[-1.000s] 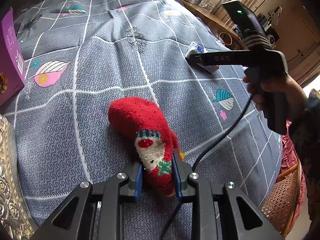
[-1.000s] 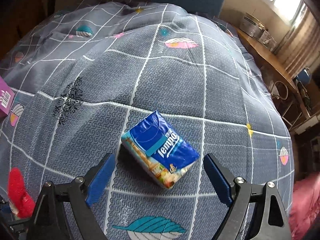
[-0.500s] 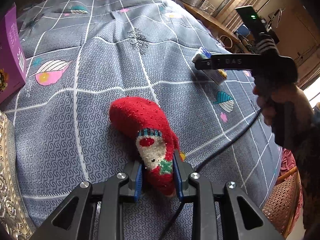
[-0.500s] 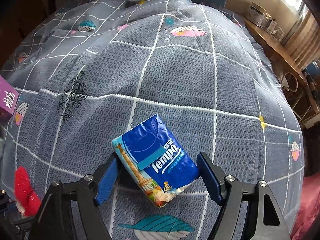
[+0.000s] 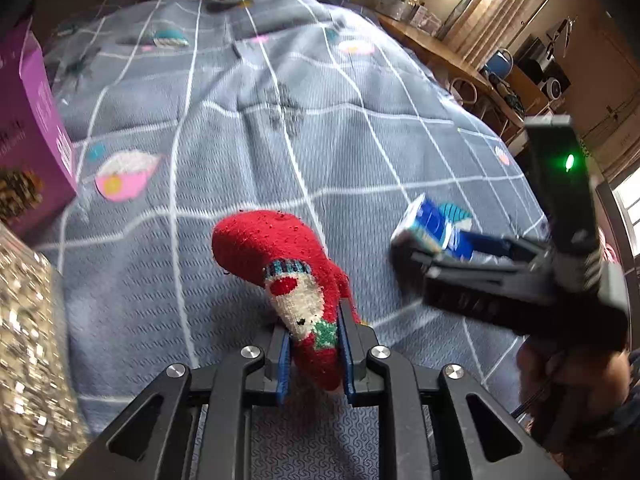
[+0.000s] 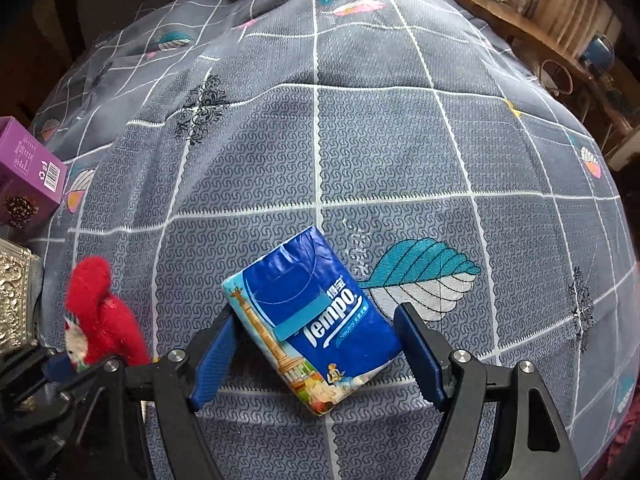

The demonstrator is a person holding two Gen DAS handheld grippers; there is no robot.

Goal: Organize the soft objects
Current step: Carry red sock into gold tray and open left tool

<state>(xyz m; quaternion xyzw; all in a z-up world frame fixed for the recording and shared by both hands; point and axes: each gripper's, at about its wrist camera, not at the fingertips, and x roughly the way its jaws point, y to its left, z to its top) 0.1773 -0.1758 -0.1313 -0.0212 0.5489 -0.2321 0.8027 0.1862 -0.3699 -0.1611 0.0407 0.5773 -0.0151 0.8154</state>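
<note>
Two downward-tilted grippers are working over the grey grid-patterned bedspread (image 6: pixel 400 152): the left gripper (image 5: pixel 313 354) is pinching the fuzzy red Christmas sock (image 5: pixel 280 264), while the right gripper (image 6: pixel 316 354) is clamping the blue Tempo tissue pack (image 6: pixel 308 320).

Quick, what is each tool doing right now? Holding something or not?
Left tool: shut on the red sock.
Right tool: shut on the blue tissue pack, which it holds off the bedspread.
</note>
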